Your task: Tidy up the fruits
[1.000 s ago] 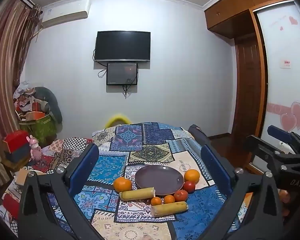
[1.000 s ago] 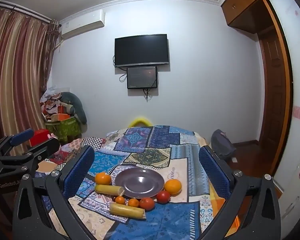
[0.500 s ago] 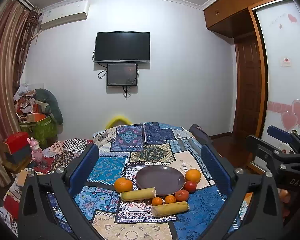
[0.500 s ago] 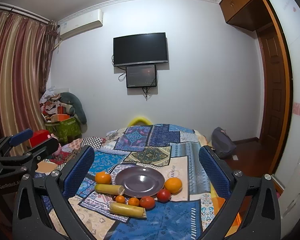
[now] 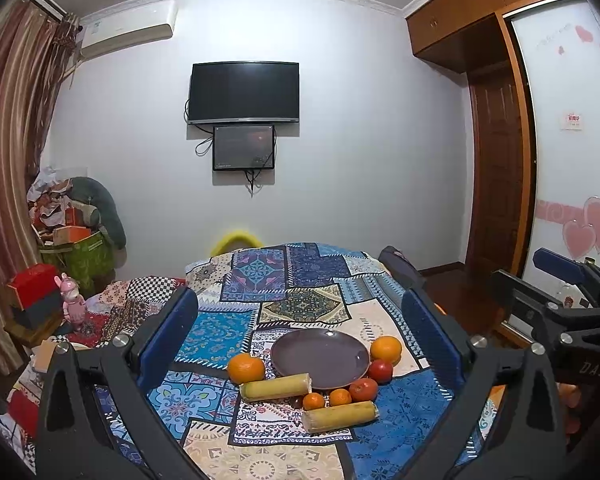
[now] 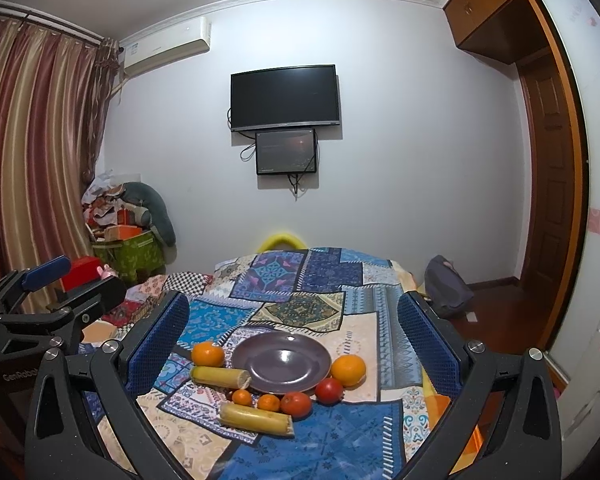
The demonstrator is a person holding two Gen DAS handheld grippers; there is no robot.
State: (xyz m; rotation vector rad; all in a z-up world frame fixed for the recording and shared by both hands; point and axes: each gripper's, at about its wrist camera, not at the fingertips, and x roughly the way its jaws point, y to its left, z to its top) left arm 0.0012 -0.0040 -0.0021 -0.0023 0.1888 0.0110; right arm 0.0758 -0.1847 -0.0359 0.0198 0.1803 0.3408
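- While both grippers hover short of the fruit, the round dark purple plate [image 6: 282, 362] lies bare on the patchwork-patterned cloth [image 6: 340, 440], so no sorting appears done yet.
- Left gripper [image 5: 300, 344]: jaws spread wide, holding nothing, framing the whole fruit cluster from the near side.
- Right gripper [image 6: 292, 340]: jaws likewise wide apart and unloaded, framing the same cluster.
- Two large oranges: one [image 6: 207, 354] just left of the plate, the other [image 6: 348, 369] at its right edge.
- Two red tomatoes [image 6: 329, 390] [image 6: 296, 404] sit along the near-right rim of the plate.
- Two small mandarins [image 6: 242, 397] [image 6: 268, 402] lie just near of the plate, beside the nearer tomato.
- Two pale yellow cane-like stalk segments: one [image 6: 220, 376] against the near-left rim, the other [image 6: 256, 418] nearest the cameras, close by the mandarins; whether they touch cannot be told.
- Judged progress: at the start; every piece lies off the plate and, by this reading, awaits collection onto it.
- Judged next requirement: either gripper must descend and narrow its jaws over one piece.
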